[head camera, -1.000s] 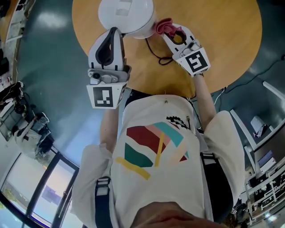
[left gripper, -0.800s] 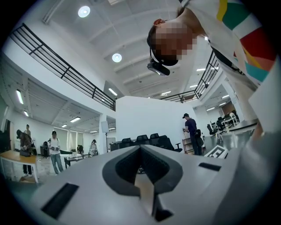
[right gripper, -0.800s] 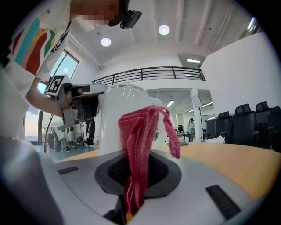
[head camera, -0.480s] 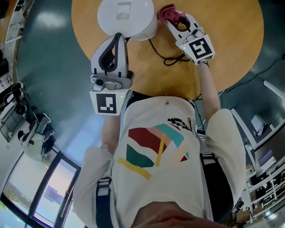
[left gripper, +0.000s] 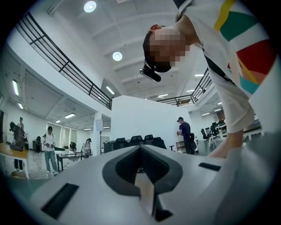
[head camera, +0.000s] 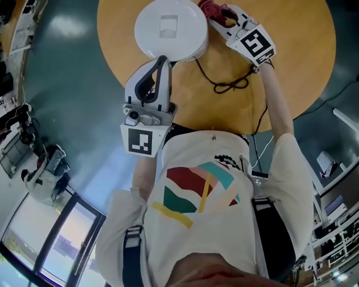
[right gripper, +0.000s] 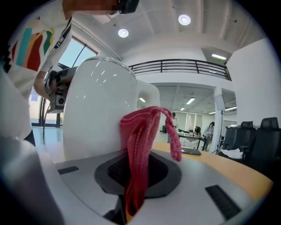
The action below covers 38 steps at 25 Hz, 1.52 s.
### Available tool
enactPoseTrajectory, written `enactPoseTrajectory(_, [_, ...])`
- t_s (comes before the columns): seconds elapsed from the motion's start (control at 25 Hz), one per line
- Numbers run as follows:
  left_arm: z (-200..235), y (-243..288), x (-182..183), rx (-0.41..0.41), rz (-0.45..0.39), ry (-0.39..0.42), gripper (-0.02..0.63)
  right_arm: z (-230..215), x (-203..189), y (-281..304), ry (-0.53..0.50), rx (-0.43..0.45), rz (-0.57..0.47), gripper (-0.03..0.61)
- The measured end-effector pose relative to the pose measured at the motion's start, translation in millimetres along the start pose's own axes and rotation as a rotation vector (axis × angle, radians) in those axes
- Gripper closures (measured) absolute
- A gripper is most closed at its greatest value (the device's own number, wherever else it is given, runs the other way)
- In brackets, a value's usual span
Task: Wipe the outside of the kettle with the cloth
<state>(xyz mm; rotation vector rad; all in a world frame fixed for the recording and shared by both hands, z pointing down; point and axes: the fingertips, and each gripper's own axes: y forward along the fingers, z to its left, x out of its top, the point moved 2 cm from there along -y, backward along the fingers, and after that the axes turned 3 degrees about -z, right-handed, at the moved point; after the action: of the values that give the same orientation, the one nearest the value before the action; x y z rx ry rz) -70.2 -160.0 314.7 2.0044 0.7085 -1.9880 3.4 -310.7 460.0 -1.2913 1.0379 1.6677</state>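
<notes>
The right gripper (right gripper: 133, 189) has its jaws pressed onto a red cloth (right gripper: 141, 136), which stands up in a folded bunch from between them, one end flopping over to the side. Just past the cloth rises the white kettle (right gripper: 97, 110); whether the fabric touches its wall cannot be told. In the head view the right gripper (head camera: 223, 13) holds the cloth (head camera: 210, 8) at the kettle's (head camera: 168, 27) right side, on the round wooden table (head camera: 297, 61), where a black cord (head camera: 226, 85) lies. The left gripper (head camera: 161, 63), jaws pressed together on nothing, hangs at the kettle's near side.
</notes>
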Motion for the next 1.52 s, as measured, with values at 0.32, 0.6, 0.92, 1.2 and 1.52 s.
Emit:
enactPoseTrajectory(0.32, [-10, 2, -6, -0.038, -0.029, -0.013, 0.58, -7, -3, 16, -0.045, 0.048, 0.021, 0.54])
enactPoseTrajectory(0.6, [45, -24, 8, 0.106, -0.066, -0.006, 0.579, -16, 13, 29, 0.001, -0.038, 0.019, 0.54])
enactPoseTrajectory(0.92, [88, -51, -26, -0.034, 0.047, 0.02, 0.373, 1, 21, -34, 0.038, -0.151, 0.023, 0.54])
enactPoseTrajectory(1.2, [56, -42, -74, -0.351, 0.184, -0.056, 0.279, 42, 27, -64, 0.072, -0.166, 0.062, 0.54])
enactPoseTrajectory(1.52, [37, -43, -78, -0.399, 0.2, -0.094, 0.273, 77, 32, -79, 0.116, -0.189, 0.071, 0.54])
